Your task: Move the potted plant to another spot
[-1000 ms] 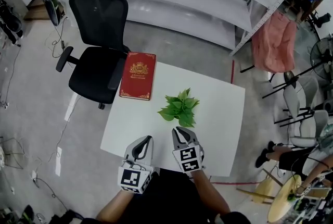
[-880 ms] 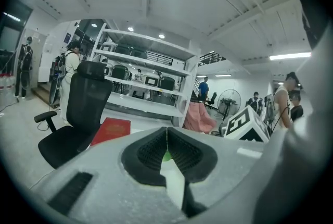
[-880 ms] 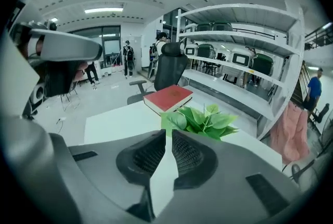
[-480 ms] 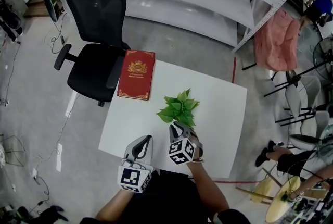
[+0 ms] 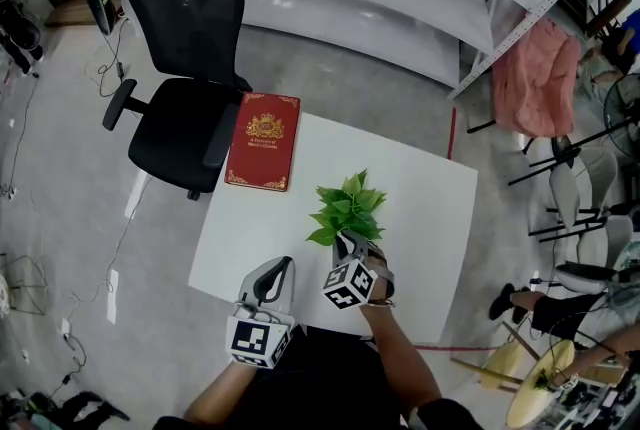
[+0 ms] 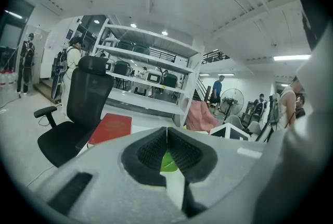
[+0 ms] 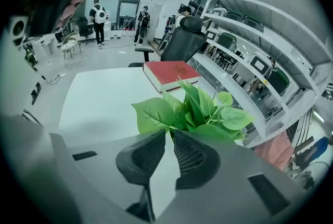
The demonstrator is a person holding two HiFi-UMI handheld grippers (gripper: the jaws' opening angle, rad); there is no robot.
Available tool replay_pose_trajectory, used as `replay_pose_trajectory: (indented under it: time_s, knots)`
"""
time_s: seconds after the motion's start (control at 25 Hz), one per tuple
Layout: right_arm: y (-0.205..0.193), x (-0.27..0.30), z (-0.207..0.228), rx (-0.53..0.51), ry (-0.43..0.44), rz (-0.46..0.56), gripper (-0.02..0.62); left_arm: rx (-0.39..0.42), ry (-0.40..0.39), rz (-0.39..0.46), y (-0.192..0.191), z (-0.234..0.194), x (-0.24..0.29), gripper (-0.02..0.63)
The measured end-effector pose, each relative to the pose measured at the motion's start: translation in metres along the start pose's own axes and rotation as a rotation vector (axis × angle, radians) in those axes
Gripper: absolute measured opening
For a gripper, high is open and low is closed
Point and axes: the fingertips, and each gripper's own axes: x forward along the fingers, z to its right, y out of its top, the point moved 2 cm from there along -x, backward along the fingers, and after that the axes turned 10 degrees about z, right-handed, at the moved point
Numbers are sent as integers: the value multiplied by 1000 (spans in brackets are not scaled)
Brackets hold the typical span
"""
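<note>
Potted plant (image 5: 346,210) sits mid-table (image 5: 425,218), below the red book (image 5: 263,142). We've got the right gripper (image 5: 352,245) at its near side, jaws a slit apart, nothing clamped, probably lining up for the pot. Left gripper (image 5: 279,272) is parked closed and empty, clear of the reach.

— Where does the green leafy potted plant (image 5: 345,208) stand?
— Near the middle of the white rectangular desk (image 5: 430,188), just beyond my right gripper (image 5: 350,240). My left gripper (image 5: 284,266) is to its left, over the near edge.
— And the red hardcover book (image 5: 264,143)?
— On the far left corner, apart from the plant. The black mesh office chair (image 5: 185,68) stands on the floor just left of it.
</note>
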Motion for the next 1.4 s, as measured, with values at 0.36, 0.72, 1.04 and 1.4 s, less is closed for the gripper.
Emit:
replay_pose_trajectory:
  time_s: [0.36,0.72,1.04,1.4]
  knots:
    - [-11,10,3,-85,-2,-58,15,-16,-11,-18,-8,-3,9,20]
    - [-19,15,9,-111,12,-89,15,-29,-14,-28,-11,-4,16,20]
    - [-17,22,8,-163,16,-98,17,-43,-9,-41,-16,-9,19,19]
    - [-18,30,7,-182,37,-112,21,-61,-9,-49,-17,-10,21,20]
